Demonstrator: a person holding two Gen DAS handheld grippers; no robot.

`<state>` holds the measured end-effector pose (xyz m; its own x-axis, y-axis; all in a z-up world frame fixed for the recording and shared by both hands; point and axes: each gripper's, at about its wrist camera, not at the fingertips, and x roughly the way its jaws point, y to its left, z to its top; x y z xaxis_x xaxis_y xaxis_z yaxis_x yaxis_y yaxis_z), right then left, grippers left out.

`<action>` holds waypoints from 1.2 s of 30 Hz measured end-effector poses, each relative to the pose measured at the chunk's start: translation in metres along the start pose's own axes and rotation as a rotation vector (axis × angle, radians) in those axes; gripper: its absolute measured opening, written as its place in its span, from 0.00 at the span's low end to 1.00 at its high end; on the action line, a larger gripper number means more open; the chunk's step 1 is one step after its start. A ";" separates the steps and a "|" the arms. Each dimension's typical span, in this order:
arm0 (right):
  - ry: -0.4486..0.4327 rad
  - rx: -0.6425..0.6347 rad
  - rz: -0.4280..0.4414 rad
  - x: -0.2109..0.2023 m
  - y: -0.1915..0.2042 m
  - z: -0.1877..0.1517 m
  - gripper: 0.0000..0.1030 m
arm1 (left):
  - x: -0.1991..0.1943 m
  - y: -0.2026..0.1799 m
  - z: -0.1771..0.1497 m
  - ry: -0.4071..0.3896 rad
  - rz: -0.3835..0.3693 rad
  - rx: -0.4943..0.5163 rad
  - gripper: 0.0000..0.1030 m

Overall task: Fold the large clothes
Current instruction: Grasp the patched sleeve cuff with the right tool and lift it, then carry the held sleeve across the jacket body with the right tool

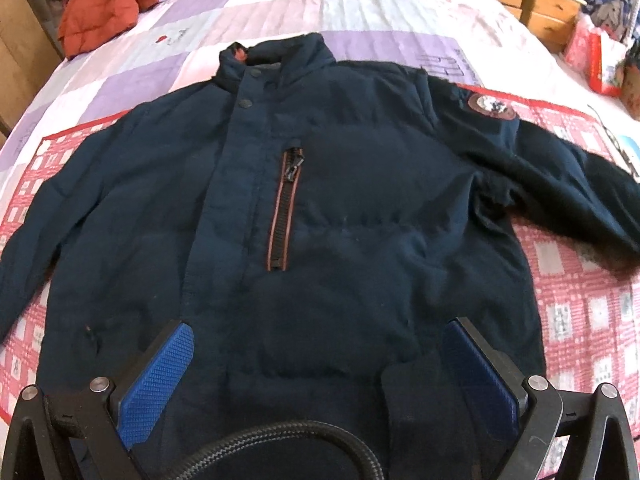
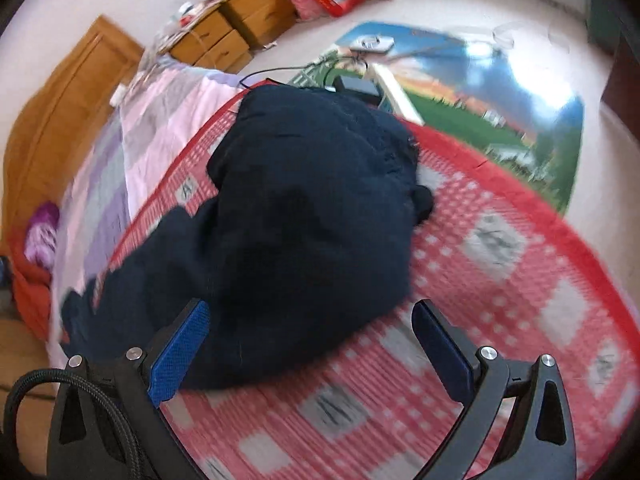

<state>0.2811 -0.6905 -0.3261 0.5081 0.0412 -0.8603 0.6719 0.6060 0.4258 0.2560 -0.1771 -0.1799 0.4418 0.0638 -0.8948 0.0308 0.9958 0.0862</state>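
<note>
Left claw [image 1: 320, 344] spread wide over navy jacket [image 1: 340, 184], right claw [image 2: 312, 320] spread, gripping nothing

We see navy padded jacket [image 1: 352, 184] lying front-up, spread flat, collar at far end, hem nearest us. Stand-up collar shows orange lining. Front placket closed, two dark snaps below collar. Vertical chest zipper [image 1: 285, 208] with orange trim, pull near top. Round patch [image 1: 490, 106] on one upper sleeve. That sleeve angles outward and down, creased; opposite sleeve runs along body toward hem. In right wrist view we see sleeve [image 2: 312, 208] as dark bunched mass, blurred, details unclear.
</note>
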 end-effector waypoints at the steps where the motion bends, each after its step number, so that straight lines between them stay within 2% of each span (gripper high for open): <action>1: 0.014 0.023 0.007 0.010 0.001 0.005 1.00 | 0.003 0.000 0.000 0.006 0.003 -0.004 1.00; 3: 0.033 0.059 0.028 0.025 0.003 0.012 0.99 | 0.008 0.002 -0.001 0.014 0.010 -0.013 1.00; 4: 0.045 0.071 0.041 0.034 0.005 0.015 0.90 | 0.012 0.005 -0.001 0.021 0.018 -0.020 1.00; 5: 0.051 0.066 0.050 0.040 0.008 0.018 0.67 | 0.014 0.008 -0.001 0.026 0.023 -0.025 1.00; 6: 0.060 0.048 0.059 0.045 0.013 0.021 0.55 | 0.015 0.012 -0.002 0.030 0.029 -0.029 1.00; 7: 0.064 0.016 0.063 0.047 0.020 0.023 0.36 | 0.017 0.015 -0.003 0.031 0.035 -0.032 1.00; 8: 0.048 -0.040 0.045 0.046 0.033 0.024 0.27 | 0.017 0.019 -0.004 0.030 0.042 -0.033 1.00; 10: -0.015 -0.160 -0.015 0.035 0.059 0.025 0.16 | 0.018 0.028 -0.005 0.029 0.056 -0.040 1.00; 12: -0.068 -0.239 -0.048 0.024 0.080 0.026 0.13 | 0.018 0.038 -0.006 0.033 0.064 -0.058 1.00; 17: -0.141 -0.294 -0.049 -0.007 0.107 0.028 0.10 | 0.012 0.064 -0.008 0.027 0.084 -0.100 1.00; 25: -0.236 -0.483 -0.076 -0.066 0.143 -0.003 0.09 | -0.014 0.102 -0.011 0.013 0.128 -0.162 1.00; 30: -0.346 -0.712 -0.173 -0.103 0.222 -0.026 0.09 | -0.027 0.130 -0.021 0.005 0.100 -0.219 1.00; 33: -0.418 -0.854 -0.243 -0.122 0.285 -0.056 0.09 | -0.023 0.151 -0.024 0.003 0.087 -0.196 1.00; 36: -0.484 -0.983 -0.313 -0.125 0.347 -0.099 0.09 | -0.023 0.190 -0.029 0.017 0.080 -0.215 1.00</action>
<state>0.3974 -0.4061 -0.0987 0.6906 -0.4028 -0.6006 0.2007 0.9046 -0.3760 0.2256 0.0127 -0.1561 0.4202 0.1426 -0.8962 -0.1966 0.9784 0.0635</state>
